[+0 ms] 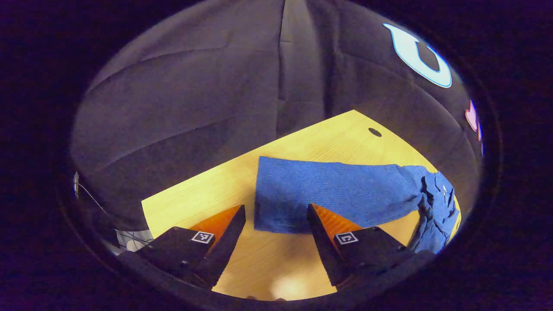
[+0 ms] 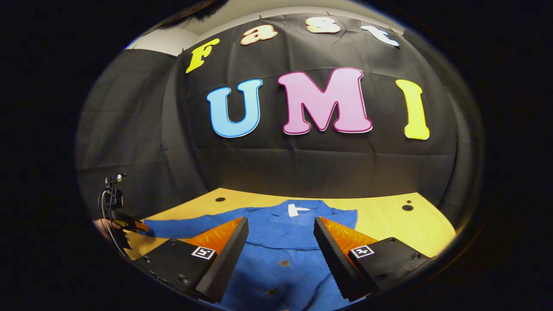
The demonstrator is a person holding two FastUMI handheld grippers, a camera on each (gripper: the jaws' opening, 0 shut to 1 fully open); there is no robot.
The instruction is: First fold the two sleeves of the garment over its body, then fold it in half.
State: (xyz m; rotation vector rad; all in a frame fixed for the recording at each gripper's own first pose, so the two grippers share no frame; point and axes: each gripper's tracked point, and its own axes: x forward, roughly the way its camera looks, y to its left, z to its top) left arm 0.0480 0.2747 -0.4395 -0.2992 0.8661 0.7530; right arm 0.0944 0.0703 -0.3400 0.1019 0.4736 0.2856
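A blue button-up garment [image 2: 276, 259] lies flat on the yellow wooden table [image 2: 389, 220], its collar with a white tag [image 2: 296, 210] toward the far wall. My right gripper [image 2: 281, 222] hovers open over the garment's button front, nothing between its fingers. One sleeve [image 1: 332, 192] stretches out straight across the table, and its cuff edge [image 1: 263, 216] lies just ahead of my open left gripper [image 1: 276, 211]. In the right gripper view the left gripper [image 2: 123, 224] sits at the sleeve's far end [image 2: 173, 226]. The bunched body [image 1: 436, 207] shows at the right of the left gripper view.
The table has small round holes [image 1: 375, 132] [image 2: 407, 207] [image 2: 220, 199]. Its near corner and edge [image 1: 147, 207] drop off to the left of the cuff, with cables and a white object [image 1: 131, 242] below. Bare wood lies to the right of the garment [image 2: 410, 233].
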